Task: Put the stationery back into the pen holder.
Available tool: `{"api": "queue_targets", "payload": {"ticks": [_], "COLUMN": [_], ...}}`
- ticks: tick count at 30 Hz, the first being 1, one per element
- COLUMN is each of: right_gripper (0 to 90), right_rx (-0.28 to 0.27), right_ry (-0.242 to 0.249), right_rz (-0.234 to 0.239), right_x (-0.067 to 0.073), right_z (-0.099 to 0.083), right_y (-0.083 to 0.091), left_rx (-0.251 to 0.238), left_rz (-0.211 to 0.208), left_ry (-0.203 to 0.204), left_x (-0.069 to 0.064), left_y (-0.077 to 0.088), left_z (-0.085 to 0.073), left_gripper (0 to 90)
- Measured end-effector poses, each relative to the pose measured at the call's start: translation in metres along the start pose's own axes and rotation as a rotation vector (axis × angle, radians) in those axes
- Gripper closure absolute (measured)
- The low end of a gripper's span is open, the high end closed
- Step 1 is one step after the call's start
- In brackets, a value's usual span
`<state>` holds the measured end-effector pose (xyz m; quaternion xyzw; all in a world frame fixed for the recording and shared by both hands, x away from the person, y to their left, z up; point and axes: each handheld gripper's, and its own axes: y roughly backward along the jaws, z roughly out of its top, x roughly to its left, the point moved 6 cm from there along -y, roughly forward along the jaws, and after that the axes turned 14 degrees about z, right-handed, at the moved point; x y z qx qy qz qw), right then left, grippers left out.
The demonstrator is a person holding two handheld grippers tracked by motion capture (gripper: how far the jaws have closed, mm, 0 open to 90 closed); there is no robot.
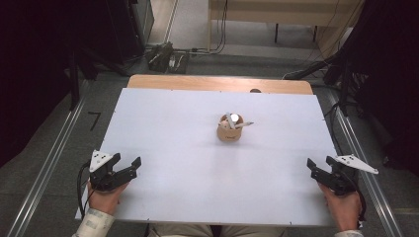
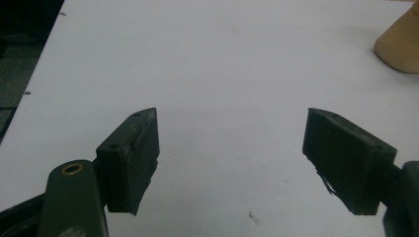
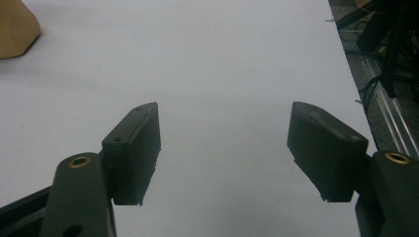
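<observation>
- The left gripper sits at the desk's near-left corner, a hand behind it, jaws pointing up the board and a touch inward.
- Its 2 jaws stand spread wide, and in the left gripper view there is just bare white board between them, nothing pinched.
- Over on the other side, the right gripper waits at the near-right corner, close to the right edge, its hand gripping from behind.
- Its jaws are spread too; the right gripper view shows plain white surface in the gap, and the pads touch nothing.
- The cup, a small tan wooden holder, stands upright on the desk a little right of centre and a little toward the far edge, well apart from both grippers.
- A pen leans out of the cup, tipped toward the right edge, with its tip past the rim.
- Something pale and rounded sits in the cup's mouth beside the pen; what it is cannot be told.
- The left gripper view catches the cup at its upper right corner, far ahead of the jaws.
- The right gripper view has the cup at its upper left corner, also far ahead.
- Both grey plates ride on top of the grippers, each angled outward.
</observation>
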<state>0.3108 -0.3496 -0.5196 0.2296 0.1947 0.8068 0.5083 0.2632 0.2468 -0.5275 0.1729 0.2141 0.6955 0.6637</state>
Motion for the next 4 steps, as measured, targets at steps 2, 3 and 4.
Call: {"api": "queue_targets", "payload": {"ticks": [2,3,4], "right_gripper": [26.9,26.9,26.9], "right_rx": [0.001,0.0,0.0], "right_ry": [0.001,0.001,0.001], "right_rz": [-0.002,-0.002,-0.004], "right_x": [-0.0004,-0.0006,-0.0009], "right_z": [-0.0003,-0.0004,-0.0004], "right_y": [0.0001,0.0002,0.0004], "left_rx": [0.013,0.015,0.018], "left_rz": [0.0,-0.001,0.001], "left_ry": [0.008,0.009,0.009], "left_x": [0.0011,0.0016,0.0017], "left_y": [-0.0013,-0.0019,-0.0025], "left_z": [-0.0007,-0.001,-0.0013], "left_gripper": [21.7,21.7,21.6]}}
